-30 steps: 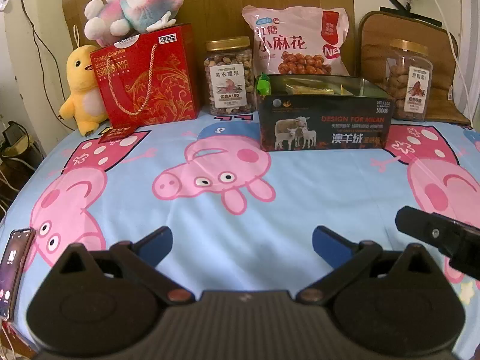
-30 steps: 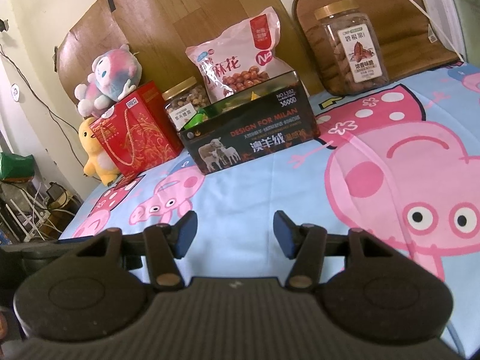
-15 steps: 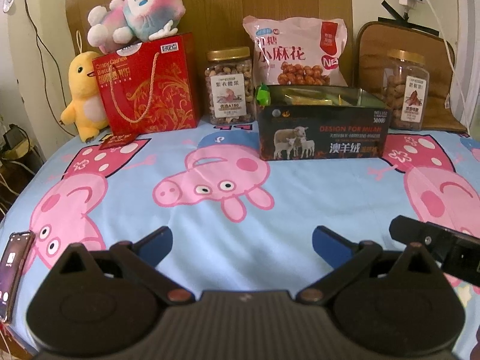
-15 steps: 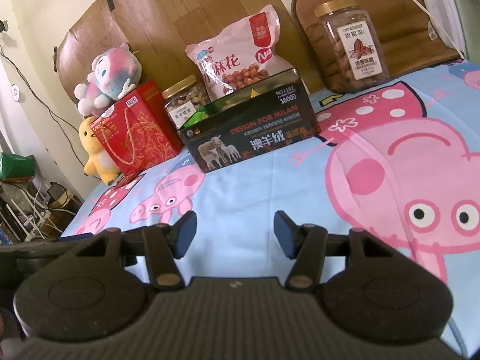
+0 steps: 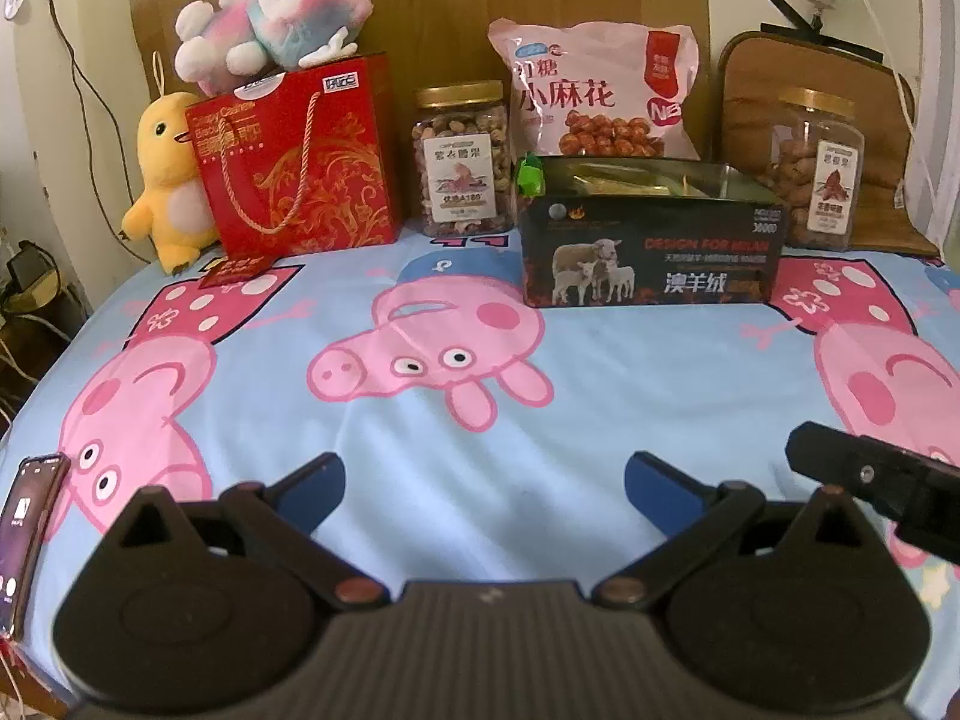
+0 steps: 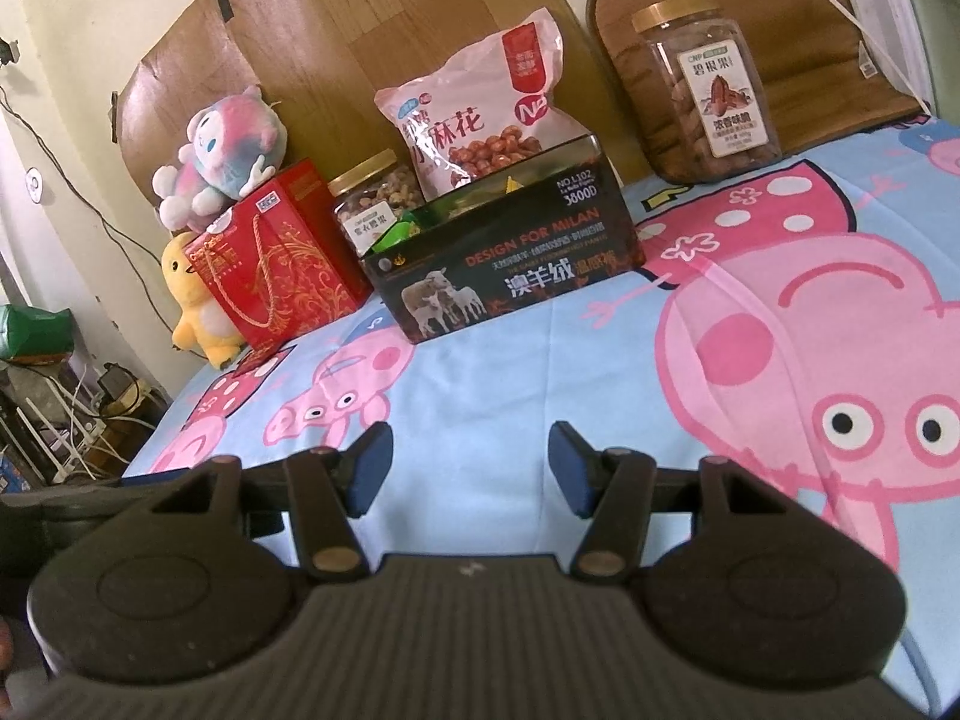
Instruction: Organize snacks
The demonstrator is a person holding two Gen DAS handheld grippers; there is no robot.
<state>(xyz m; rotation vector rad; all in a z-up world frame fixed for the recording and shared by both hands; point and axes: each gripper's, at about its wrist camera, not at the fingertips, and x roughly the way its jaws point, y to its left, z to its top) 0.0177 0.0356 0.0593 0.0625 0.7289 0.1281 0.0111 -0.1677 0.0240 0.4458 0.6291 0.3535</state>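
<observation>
A black open box (image 5: 651, 252) (image 6: 504, 264) with sheep printed on it stands at the back of the bed, small snack packets showing inside. Behind it leans a pink snack bag (image 5: 594, 90) (image 6: 480, 120). One nut jar (image 5: 462, 159) (image 6: 375, 201) stands left of the box, another nut jar (image 5: 822, 168) (image 6: 705, 93) right of it. A red gift bag (image 5: 300, 156) (image 6: 270, 252) is further left. My left gripper (image 5: 485, 480) hovers open and empty over the sheet, well short of the box. My right gripper (image 6: 471, 462) is also open, with nothing between its fingers.
The bed has a light blue cartoon-pig sheet (image 5: 420, 420). A yellow plush duck (image 5: 168, 180) and a pink plush toy (image 5: 270, 6) sit by the gift bag. A phone (image 5: 27, 528) lies at the bed's left edge. A brown cushion (image 6: 720, 30) leans behind the right jar.
Both views have shifted very slightly; the objects and both grippers' openings look the same.
</observation>
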